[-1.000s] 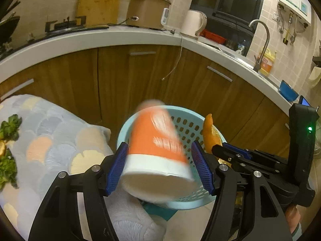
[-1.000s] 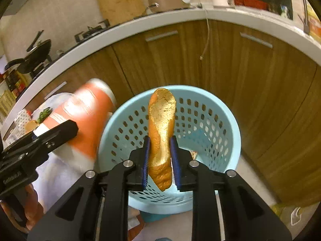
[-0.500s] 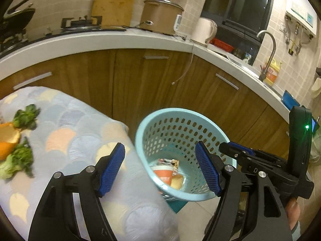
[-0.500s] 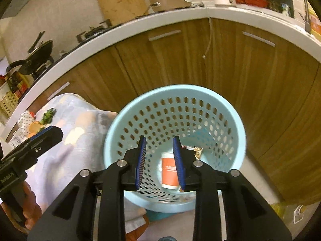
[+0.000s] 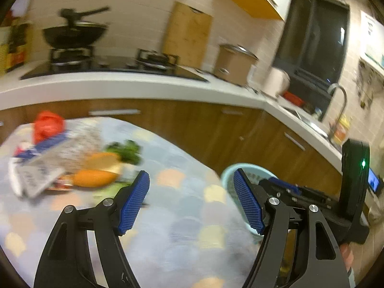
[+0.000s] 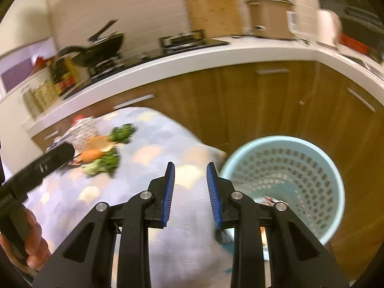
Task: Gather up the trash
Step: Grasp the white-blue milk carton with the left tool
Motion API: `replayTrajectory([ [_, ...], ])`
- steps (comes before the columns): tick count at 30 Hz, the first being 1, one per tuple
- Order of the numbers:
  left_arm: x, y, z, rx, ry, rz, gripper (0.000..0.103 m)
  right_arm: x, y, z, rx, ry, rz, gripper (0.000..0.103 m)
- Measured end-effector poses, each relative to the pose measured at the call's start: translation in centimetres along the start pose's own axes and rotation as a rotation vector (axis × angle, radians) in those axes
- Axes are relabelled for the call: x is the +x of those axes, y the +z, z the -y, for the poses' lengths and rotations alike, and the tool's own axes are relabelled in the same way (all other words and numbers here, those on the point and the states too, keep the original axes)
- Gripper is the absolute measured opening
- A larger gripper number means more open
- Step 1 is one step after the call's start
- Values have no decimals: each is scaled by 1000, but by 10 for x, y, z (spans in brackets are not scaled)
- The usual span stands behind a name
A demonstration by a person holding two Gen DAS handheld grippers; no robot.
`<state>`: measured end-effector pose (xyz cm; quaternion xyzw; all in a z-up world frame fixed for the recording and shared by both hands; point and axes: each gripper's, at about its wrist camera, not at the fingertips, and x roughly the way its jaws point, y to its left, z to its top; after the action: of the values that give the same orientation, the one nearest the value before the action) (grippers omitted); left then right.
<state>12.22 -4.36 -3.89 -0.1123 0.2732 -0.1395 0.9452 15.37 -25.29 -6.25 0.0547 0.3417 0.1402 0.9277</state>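
Observation:
A light blue perforated basket (image 6: 309,158) stands on the floor right of the cloth-covered table (image 6: 148,172); its rim also shows in the left wrist view (image 5: 228,170). Trash lies at the table's far left: orange peel (image 5: 93,177), green vegetable scraps (image 5: 127,148), printed wrappers (image 5: 40,170) and a red bag (image 5: 48,124). The peel (image 6: 91,154) and greens (image 6: 105,163) also show in the right wrist view. My left gripper (image 5: 192,201) is open and empty above the table. My right gripper (image 6: 190,187) is open and empty above the table's right edge.
A wooden cabinet front (image 6: 264,100) with a white counter (image 6: 192,60) runs behind the table and basket. On the counter stand a stove with a black wok (image 5: 74,36), a cutting board (image 5: 187,36), a rice cooker (image 5: 235,62) and a kettle (image 6: 328,28).
The cup and the orange peel piece left the grippers and dropped into the basket. Both grippers have since swung left from above the basket toward the table.

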Motion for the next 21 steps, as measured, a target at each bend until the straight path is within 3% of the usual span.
replayTrajectory([
  [5,-38,5,-51,-57,94,61,71,18,4,-50,-45,51,-3,26],
  [8,-55,5,-83,-91,171,89,71,37,5,-75,-25,86,-5,50],
  [9,-58,5,-91,-99,191,92,71,43,5,-82,-23,98,-6,51],
  [13,-71,0,-138,-164,270,92,71,66,-3,-114,-72,111,-23,51],
  [17,-67,-4,-172,-196,287,55,71,84,-11,-139,-111,112,-46,51],
  [21,-45,2,-190,-159,264,-5,71,96,-18,-153,-146,78,-37,51],
])
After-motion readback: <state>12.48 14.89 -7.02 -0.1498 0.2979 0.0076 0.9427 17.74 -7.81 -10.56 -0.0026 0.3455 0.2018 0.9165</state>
